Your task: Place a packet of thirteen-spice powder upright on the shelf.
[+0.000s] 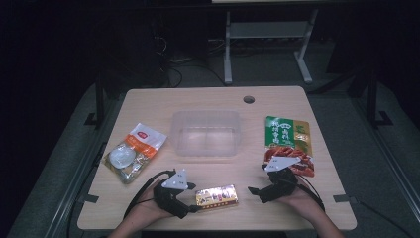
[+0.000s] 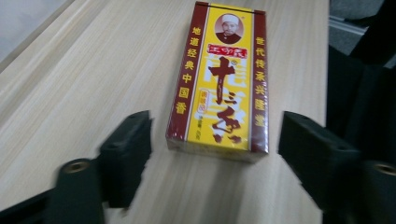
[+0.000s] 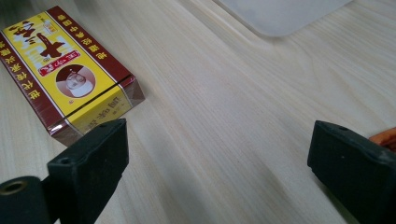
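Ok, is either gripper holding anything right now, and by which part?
Nothing is held. The left gripper is open around the near end of the spice box without touching it; the right gripper is open over bare table.

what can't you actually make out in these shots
- Yellow box: its near end is blurred in the left gripper view; its far end is cut off by the frame's left edge in the right gripper view.
- Clear container: cut off by the top edge in the right gripper view.
- Green and red packet: its lettering is too small in the high view, and the right gripper covers its near corner.
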The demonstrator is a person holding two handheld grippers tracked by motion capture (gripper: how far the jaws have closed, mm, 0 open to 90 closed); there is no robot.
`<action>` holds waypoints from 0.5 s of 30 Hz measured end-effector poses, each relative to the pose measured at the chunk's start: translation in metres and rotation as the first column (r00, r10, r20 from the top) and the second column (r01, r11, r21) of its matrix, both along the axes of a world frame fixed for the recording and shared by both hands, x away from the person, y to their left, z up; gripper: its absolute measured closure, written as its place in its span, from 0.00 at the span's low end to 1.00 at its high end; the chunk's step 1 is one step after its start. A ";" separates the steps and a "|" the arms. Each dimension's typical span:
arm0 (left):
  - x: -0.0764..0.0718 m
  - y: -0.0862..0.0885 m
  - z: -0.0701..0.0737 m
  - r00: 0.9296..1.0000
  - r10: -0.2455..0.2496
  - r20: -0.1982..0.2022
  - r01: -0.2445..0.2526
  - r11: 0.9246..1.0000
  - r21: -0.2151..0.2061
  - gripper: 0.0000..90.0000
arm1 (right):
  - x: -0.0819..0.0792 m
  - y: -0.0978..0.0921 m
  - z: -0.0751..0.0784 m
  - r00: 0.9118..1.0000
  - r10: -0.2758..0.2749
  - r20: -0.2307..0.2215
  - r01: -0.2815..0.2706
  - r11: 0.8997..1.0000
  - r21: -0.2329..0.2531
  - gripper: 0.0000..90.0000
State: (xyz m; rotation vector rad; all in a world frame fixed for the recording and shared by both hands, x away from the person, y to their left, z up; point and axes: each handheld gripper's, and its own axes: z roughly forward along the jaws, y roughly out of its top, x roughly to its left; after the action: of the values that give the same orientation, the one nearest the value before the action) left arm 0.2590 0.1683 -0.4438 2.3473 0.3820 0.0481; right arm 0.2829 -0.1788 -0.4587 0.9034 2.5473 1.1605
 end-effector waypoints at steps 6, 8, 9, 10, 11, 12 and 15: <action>0.003 -0.013 -0.010 1.000 -0.019 0.003 0.019 0.999 0.036 0.20 | 0.000 0.000 0.000 1.000 0.009 0.003 -0.009 1.000 -0.003 0.05; 0.003 -0.016 -0.012 1.000 -0.020 0.003 0.019 0.999 0.039 0.20 | 0.000 0.000 0.000 1.000 0.009 0.002 -0.009 1.000 0.000 0.05; 0.003 -0.017 -0.013 1.000 -0.019 0.006 0.018 0.999 0.040 0.20 | 0.000 0.000 0.000 1.000 0.009 0.003 -0.009 1.000 0.000 0.05; 0.003 -0.018 -0.014 1.000 -0.020 0.009 0.020 0.999 0.044 0.20 | 0.000 0.000 0.000 1.000 0.008 0.002 -0.008 1.000 0.000 0.05; 0.003 -0.018 -0.015 1.000 -0.026 0.011 0.025 0.998 0.052 0.21 | 0.000 0.000 0.000 1.000 0.009 0.001 -0.009 1.000 0.000 0.05; 0.003 -0.018 -0.015 0.999 -0.028 0.014 0.028 0.998 0.056 0.22 | 0.000 0.000 0.000 1.000 0.010 0.001 -0.010 1.000 -0.001 0.05; 0.002 -0.019 -0.016 1.000 -0.028 0.013 0.027 0.998 0.050 0.25 | 0.000 0.000 0.000 1.000 0.013 0.004 -0.013 1.000 -0.001 0.05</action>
State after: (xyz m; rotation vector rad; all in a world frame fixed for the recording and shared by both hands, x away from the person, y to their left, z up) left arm 0.2613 0.1493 -0.4599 2.4000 0.3454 0.0607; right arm 0.2830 -0.1788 -0.4587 0.8847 2.5537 1.1636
